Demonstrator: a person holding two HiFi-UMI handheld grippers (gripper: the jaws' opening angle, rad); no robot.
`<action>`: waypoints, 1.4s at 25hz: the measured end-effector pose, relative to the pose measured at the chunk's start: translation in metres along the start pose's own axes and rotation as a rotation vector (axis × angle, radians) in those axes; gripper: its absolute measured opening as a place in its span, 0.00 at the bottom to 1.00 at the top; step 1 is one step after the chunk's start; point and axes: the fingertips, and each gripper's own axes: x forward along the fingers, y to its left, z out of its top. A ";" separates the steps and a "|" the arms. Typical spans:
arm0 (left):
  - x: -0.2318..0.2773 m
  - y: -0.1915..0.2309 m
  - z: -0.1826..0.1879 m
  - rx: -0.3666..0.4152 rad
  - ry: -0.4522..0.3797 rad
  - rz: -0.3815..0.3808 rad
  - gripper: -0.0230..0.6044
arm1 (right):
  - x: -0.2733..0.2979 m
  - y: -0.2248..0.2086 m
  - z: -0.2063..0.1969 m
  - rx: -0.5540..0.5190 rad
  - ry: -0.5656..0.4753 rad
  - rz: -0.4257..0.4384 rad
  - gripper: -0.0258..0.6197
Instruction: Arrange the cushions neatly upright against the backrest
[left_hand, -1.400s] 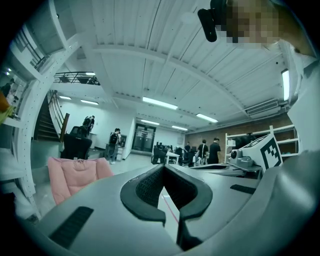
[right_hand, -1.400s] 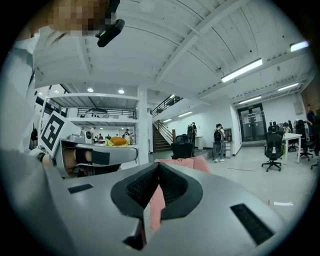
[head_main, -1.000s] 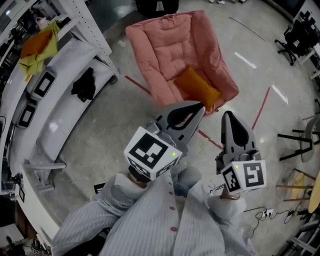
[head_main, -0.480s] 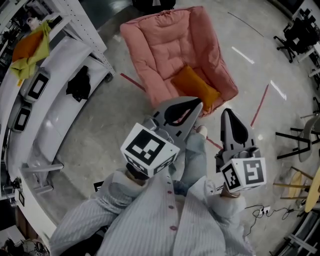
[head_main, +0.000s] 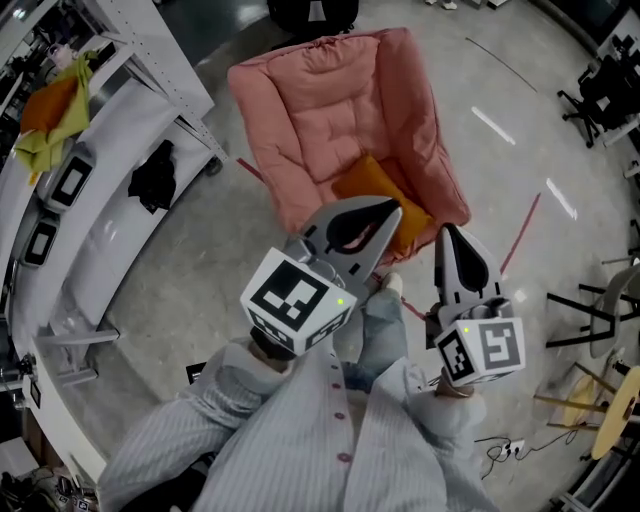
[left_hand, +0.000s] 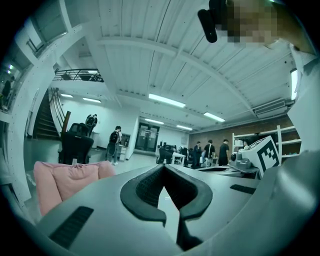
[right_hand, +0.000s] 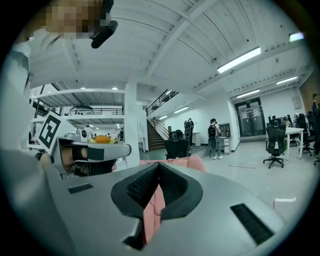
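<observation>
Head view: pink armchair (head_main: 330, 105) sits upper centre of frame, backrest toward the top edge. One orange cushion (head_main: 380, 192) lies on the seat, toward its lower right corner, not upright and clear of the backrest.

Left gripper (head_main: 392, 211) is centre frame, tip pointing up-right and overlapping the cushion's lower edge in the picture; contact can't be judged from there. Left gripper view: jaws fully closed, tips (left_hand: 164, 167) meeting, nothing between them, only floor visible through the loop of the pads. Armchair (left_hand: 62, 182) is at lower left of that view.

Right gripper (head_main: 446, 231) is just right of the left one, below the armchair's lower right corner. Right gripper view: jaws closed too and empty, tips (right_hand: 159, 164) together, the pink armchair (right_hand: 176, 161) showing behind them and through the loop.

White shelving (head_main: 110, 210) runs down the left edge, with a yellow-orange cloth (head_main: 48, 118) and a black item (head_main: 152, 178) on it. Red tape line (head_main: 520, 232) is on the floor at right.
</observation>
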 end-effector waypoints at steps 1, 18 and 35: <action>0.012 0.004 0.000 -0.001 0.001 0.009 0.05 | 0.007 -0.011 0.001 0.001 0.002 0.008 0.06; 0.213 0.072 0.020 -0.035 0.007 0.237 0.05 | 0.125 -0.196 0.026 -0.015 0.059 0.239 0.06; 0.224 0.141 0.005 -0.069 0.083 0.341 0.05 | 0.197 -0.188 0.016 0.015 0.125 0.340 0.06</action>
